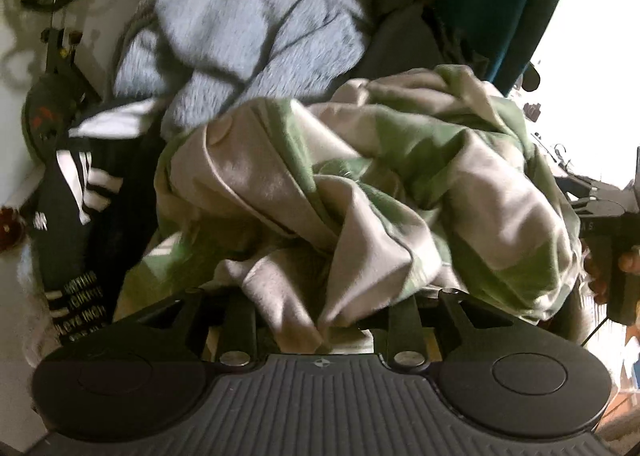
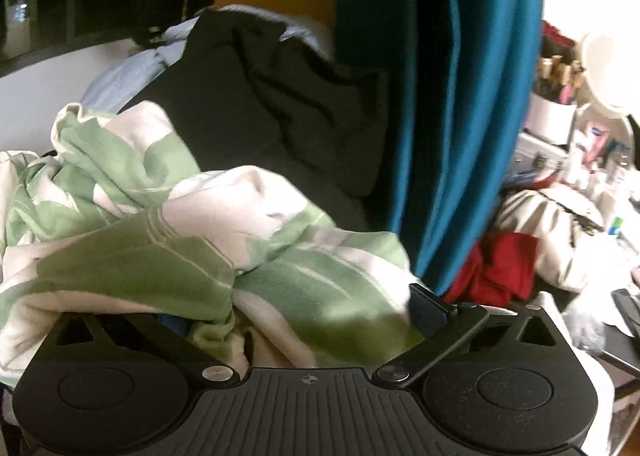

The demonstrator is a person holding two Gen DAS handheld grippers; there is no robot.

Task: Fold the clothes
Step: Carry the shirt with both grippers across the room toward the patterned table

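A crumpled green-and-white garment (image 1: 360, 184) lies on the pile of clothes and fills the left wrist view. It is draped over my left gripper (image 1: 324, 296), whose arms stand narrow. Its fingertips are hidden under the cloth, and one fold runs down between the arms. In the right wrist view the same garment (image 2: 180, 248) lies across my right gripper (image 2: 300, 308). Its jaws are spread wide, with one blue-padded finger (image 2: 430, 308) bare at the right and the other mostly under the cloth. The cloth lies loose between them. At the right edge of the left wrist view is that right gripper's dark body (image 1: 608, 216), held in a hand (image 1: 628, 262).
Behind the garment lie a fluffy light-blue garment (image 1: 248, 28), a black one with white stripes (image 1: 80, 184) and a dark one (image 2: 272, 96). A teal curtain (image 2: 460, 116) hangs at the right. Beyond it are a red cloth (image 2: 500, 268) and a cluttered table (image 2: 560, 124).
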